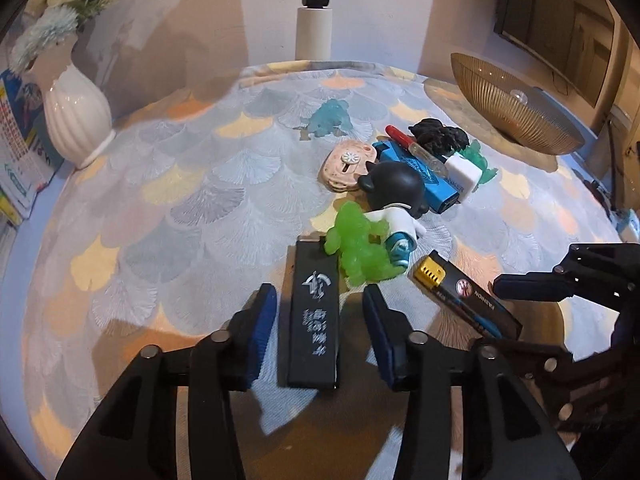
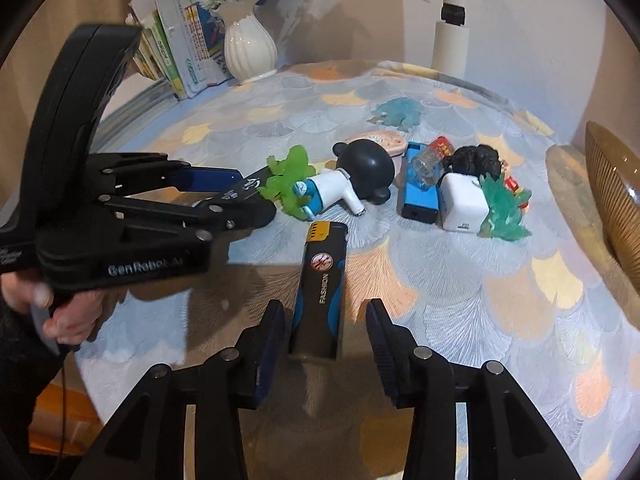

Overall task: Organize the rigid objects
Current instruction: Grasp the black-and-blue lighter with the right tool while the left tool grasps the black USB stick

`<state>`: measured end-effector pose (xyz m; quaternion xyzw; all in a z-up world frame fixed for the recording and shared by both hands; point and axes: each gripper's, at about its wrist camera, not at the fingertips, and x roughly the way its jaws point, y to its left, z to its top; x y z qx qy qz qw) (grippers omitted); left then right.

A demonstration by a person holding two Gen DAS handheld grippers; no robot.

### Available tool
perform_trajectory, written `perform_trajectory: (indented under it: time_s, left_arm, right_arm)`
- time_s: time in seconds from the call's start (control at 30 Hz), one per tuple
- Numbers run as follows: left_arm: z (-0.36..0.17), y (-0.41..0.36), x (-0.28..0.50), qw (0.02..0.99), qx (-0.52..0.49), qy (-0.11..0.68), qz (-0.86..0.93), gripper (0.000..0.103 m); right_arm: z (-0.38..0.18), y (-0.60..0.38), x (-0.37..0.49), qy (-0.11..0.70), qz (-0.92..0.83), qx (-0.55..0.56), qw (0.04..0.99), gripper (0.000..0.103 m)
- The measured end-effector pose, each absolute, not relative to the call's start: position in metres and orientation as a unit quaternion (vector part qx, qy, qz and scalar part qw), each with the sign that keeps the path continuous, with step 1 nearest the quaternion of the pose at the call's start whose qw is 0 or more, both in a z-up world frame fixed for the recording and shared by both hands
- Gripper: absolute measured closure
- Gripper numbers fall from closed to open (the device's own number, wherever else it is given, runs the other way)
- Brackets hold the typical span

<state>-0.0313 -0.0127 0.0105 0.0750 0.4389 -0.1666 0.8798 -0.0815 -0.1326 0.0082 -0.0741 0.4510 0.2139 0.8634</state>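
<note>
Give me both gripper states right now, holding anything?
Left gripper: open, straddling the black bar, pads not touching it.
Right gripper: open, the black lighter lies between its fingers, not gripped.

White ribbed vase [image 1: 78, 114] at the table's 10 o'clock edge, holding pale blue and cream artificial flowers [image 1: 52, 20]. Just left of it, a leaning stack of printed booklets [image 2: 182, 44], colourful covers, text too small to read. White pole [image 1: 315, 12] with a black collar stands behind the table at 12 o'clock. Amber ribbed glass bowl [image 1: 516, 112] at 2 o'clock, tilted, sitting on a round woven mat [image 2: 576, 188]. Tablecloth [image 1: 168, 200] has a fan or scallop pattern in grey, yellow and orange. Dark framed panel [image 1: 560, 20] on the wall at upper right, possibly a cabinet door.
</note>
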Motion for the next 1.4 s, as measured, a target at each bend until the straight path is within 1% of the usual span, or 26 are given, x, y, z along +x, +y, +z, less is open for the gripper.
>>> perform_trajectory:
  time_s: [0.03, 0.1, 0.17, 0.2, 0.3, 0.43, 0.67, 0.77, 1.0, 1.23, 1.4]
  left_arm:
    - [0.01, -0.015, -0.032, 0.881, 0.082, 0.437, -0.164, 0.067]
    - [0.011, -0.019, -0.034, 0.882, 0.087, 0.432, -0.164, 0.075]
    - [0.012, -0.018, -0.036, 0.884, 0.084, 0.432, -0.158, 0.077]
    - [0.013, -0.016, -0.038, 0.886, 0.081, 0.431, -0.151, 0.081]
    - [0.023, -0.005, -0.053, 0.899, 0.053, 0.413, -0.132, 0.081]
    - [0.039, 0.001, -0.077, 0.919, -0.004, 0.375, -0.123, 0.081]
    - [0.068, -0.052, -0.078, 0.938, 0.001, 0.312, -0.154, 0.081]
    - [0.067, -0.078, -0.066, 0.938, 0.013, 0.309, -0.156, 0.081]
    - [0.034, -0.113, -0.055, 0.931, 0.041, 0.336, -0.135, 0.081]
    - [0.033, -0.114, -0.056, 0.932, 0.047, 0.331, -0.14, 0.081]
    - [0.032, -0.11, -0.054, 0.931, 0.035, 0.334, -0.141, 0.081]
  right_arm:
    - [0.008, -0.128, -0.084, 0.445, 0.206, -0.091, 0.867, 0.063]
    - [0.008, -0.121, -0.088, 0.436, 0.202, -0.112, 0.87, 0.079]
    - [0.01, -0.116, -0.094, 0.431, 0.203, -0.126, 0.87, 0.081]
    - [0.01, -0.117, -0.097, 0.433, 0.206, -0.126, 0.869, 0.081]
    - [0.02, -0.131, -0.104, 0.429, 0.216, -0.095, 0.872, 0.081]
    - [0.044, -0.162, -0.107, 0.4, 0.209, -0.034, 0.892, 0.081]
    - [0.077, -0.223, -0.102, 0.343, 0.154, 0.049, 0.925, 0.081]
    - [0.071, -0.24, -0.094, 0.34, 0.14, 0.074, 0.927, 0.081]
    - [0.033, -0.263, -0.078, 0.372, 0.118, 0.117, 0.913, 0.081]
    - [0.035, -0.253, -0.084, 0.357, 0.111, 0.085, 0.924, 0.081]
    - [0.031, -0.256, -0.082, 0.365, 0.112, 0.092, 0.92, 0.081]
